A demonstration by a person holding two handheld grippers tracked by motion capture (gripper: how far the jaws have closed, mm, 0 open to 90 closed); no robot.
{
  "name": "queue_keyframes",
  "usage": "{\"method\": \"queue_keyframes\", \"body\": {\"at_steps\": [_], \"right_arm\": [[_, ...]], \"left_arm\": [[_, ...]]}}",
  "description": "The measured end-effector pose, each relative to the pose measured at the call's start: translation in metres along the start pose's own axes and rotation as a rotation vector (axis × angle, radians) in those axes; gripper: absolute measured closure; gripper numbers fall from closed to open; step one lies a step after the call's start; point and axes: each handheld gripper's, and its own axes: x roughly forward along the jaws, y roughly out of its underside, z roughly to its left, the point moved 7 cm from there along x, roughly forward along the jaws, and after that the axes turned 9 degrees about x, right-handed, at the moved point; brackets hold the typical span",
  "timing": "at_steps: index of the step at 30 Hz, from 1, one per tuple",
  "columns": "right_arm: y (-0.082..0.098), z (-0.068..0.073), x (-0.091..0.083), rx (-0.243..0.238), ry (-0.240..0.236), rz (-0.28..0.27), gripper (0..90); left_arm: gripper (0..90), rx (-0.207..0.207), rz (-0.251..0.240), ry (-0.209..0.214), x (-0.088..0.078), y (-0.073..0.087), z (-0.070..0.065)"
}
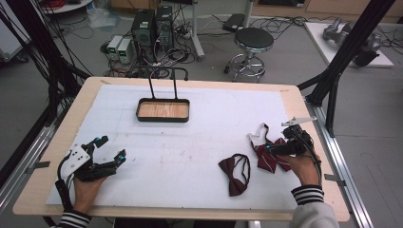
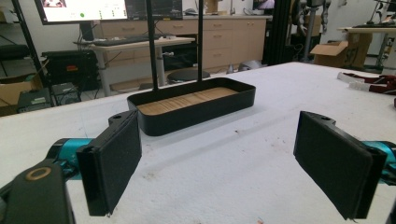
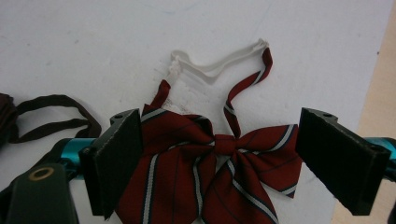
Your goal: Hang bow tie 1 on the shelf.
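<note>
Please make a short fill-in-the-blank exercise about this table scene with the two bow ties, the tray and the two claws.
1. The right claw hangs open over the ____ bow tie.
2. The plain dark bow tie lies to the ____ of the other one in the high view.
3. The black tray has a ____ bottom.
4. The left claw stands open with ____ between its pads.

Missing words: striped; left; wooden; nothing

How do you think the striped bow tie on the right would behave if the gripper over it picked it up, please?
The striped bow tie is soft folded cloth, so it would probably sag and droop from wherever it is pinched. It looks thin and probably light. Its strap lies in a loose loop and would likely dangle. The right gripper stands open around the bow.
</note>
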Motion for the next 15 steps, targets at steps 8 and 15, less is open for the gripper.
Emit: {"method": "queue_keyframes", "body": {"at_steps": [8, 15], "right_arm": [[0.005, -0.009, 0.017, 0.018, 0.027, 0.107, 14.3], [0.008, -0.011, 0.032, 0.023, 0.042, 0.172, 16.1]], "left_arm": [[15.5, -0.002, 0.001, 0.001, 0.000, 0.000, 0.000], [15.6, 0.000, 0.001, -0.003, 0.000, 0.000, 0.000]]}}
